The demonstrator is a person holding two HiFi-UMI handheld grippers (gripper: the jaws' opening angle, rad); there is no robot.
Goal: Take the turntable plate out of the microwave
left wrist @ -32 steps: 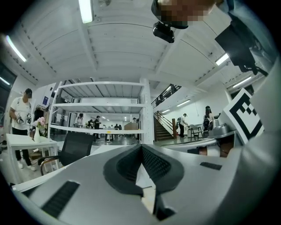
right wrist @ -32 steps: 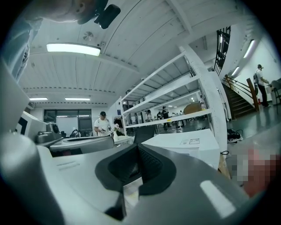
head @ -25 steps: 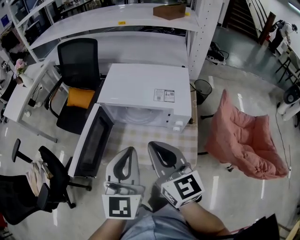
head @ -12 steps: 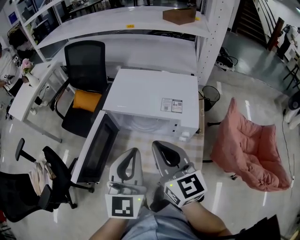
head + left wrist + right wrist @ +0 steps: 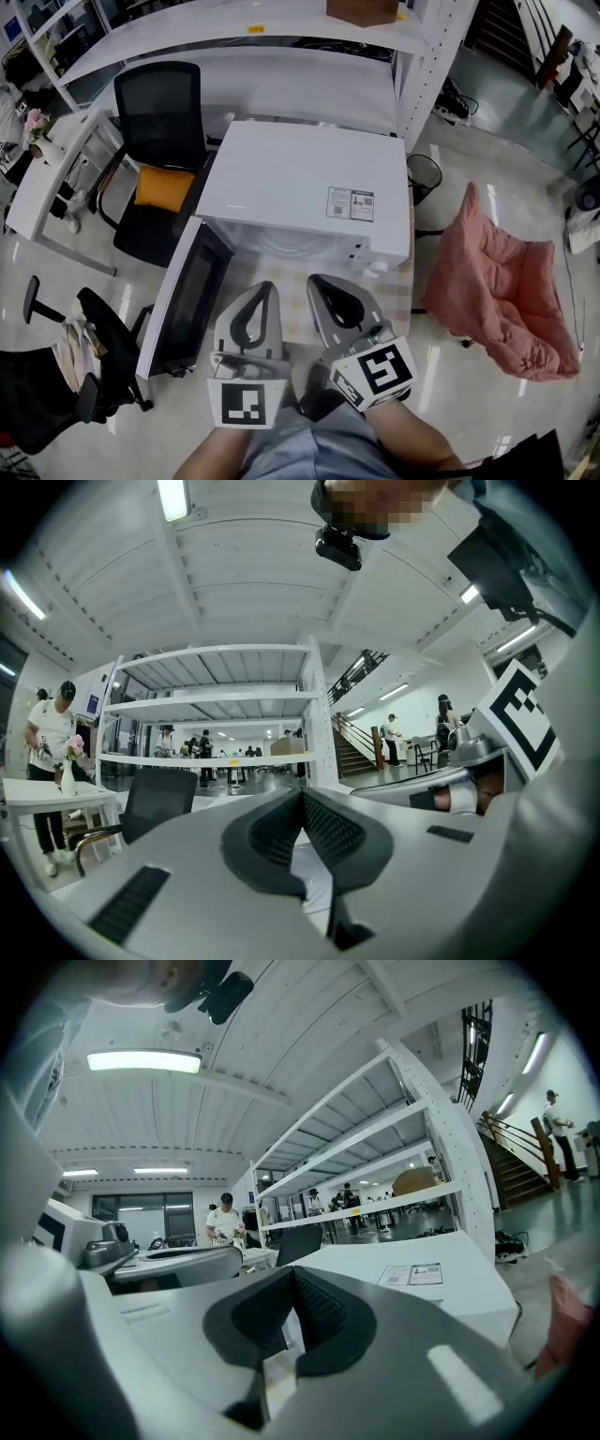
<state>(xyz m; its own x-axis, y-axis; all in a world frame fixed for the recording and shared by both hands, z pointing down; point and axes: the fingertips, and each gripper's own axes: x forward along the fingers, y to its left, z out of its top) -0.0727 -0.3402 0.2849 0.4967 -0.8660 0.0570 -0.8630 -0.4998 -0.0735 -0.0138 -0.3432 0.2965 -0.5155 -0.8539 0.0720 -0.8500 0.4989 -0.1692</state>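
- Closer to the microwave (image 5: pixel 300 183) than a second ago: left gripper (image 5: pixel 269 286) and right gripper (image 5: pixel 314 279) side by side and level, tips now just short of the open cavity, above the checked worktop (image 5: pixel 396 292).
- No change at the jaws: pressed together on both grippers, pinching nothing, with only open air ahead of them in each gripper view.
- Microwave door (image 5: pixel 186 298) swung wide to the left, same as a second ago; nothing barring the way in.
- Turntable plate (image 5: pixel 286 246) still inside on the cavity floor, showing only as a faint round rim under the front edge of the microwave's top; untouched, and apart from both grippers.
- For the task: approach under way, grasp not begun, plate not yet shifted.
- Probably next: jaws spread on at least one gripper before reaching the plate's rim, since shut jaws cannot take a glass edge.
- Worth minding: low cavity roof, smooth glass, likely a lift off its seat before any pull outward.
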